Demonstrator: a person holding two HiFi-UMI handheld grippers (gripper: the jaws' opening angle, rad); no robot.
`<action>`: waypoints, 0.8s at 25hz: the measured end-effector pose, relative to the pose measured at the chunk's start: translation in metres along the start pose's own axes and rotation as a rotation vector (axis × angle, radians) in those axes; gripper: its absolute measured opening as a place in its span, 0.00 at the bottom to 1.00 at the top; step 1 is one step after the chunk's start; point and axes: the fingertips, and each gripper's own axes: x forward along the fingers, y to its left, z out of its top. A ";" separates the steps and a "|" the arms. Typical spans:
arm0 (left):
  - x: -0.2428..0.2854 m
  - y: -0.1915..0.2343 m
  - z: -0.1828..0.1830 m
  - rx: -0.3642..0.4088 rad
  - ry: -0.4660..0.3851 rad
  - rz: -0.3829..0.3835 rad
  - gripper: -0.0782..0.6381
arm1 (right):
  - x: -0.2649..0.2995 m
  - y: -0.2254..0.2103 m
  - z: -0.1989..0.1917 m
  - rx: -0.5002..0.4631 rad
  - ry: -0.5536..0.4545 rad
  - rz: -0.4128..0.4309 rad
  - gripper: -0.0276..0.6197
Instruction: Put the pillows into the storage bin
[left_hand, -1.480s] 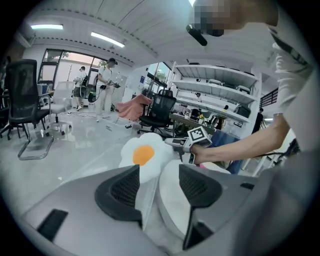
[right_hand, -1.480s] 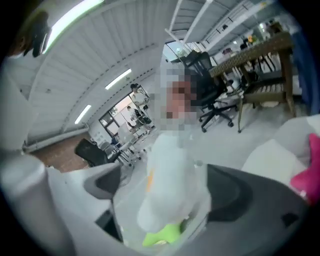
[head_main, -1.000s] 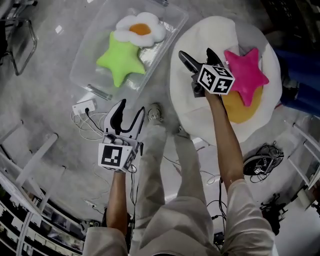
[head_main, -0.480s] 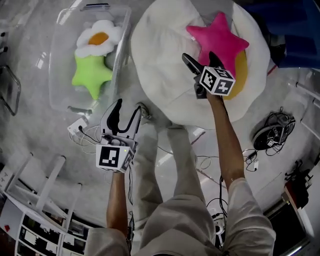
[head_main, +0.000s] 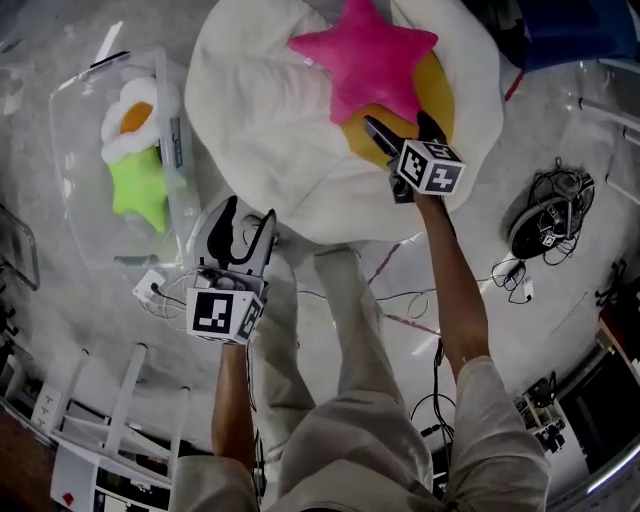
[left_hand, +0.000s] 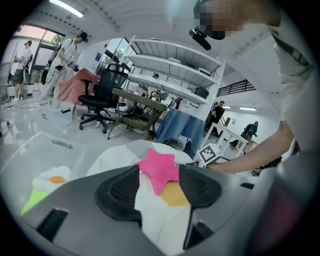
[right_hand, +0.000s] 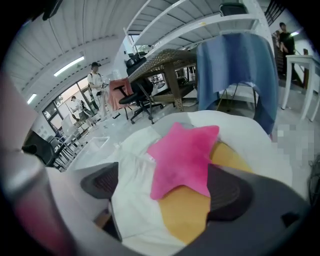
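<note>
Two plush pillows (head_main: 138, 150) sit in the clear plastic storage bin (head_main: 75, 215); the pink star-shaped plush pillow (head_main: 368, 60) lies on a white fried-egg cushion (head_main: 260, 130), just ahead of my right gripper (head_main: 400, 125).

Left gripper view: left gripper (left_hand: 159, 187) spread wide, empty.

Right gripper view: jaws wide apart, empty. I judge the pink one light and squashy; pinch one arm deep.

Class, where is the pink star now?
Head view, top centre: the pink star lies on the big egg cushion, just ahead of the right gripper.

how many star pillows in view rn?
2: pink star pillow lies on the big fried-egg cushion; green star pillow sits in the clear storage bin. More could be hidden.
</note>
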 end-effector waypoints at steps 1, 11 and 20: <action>0.009 -0.009 0.000 0.004 0.003 -0.015 0.45 | -0.003 -0.014 -0.003 -0.002 0.007 -0.013 0.89; 0.051 -0.046 -0.013 0.025 0.050 -0.067 0.45 | 0.011 -0.092 -0.055 -0.609 0.357 -0.134 0.88; 0.062 -0.019 -0.031 0.025 0.057 -0.042 0.45 | 0.070 -0.116 -0.069 -0.607 0.460 -0.129 0.88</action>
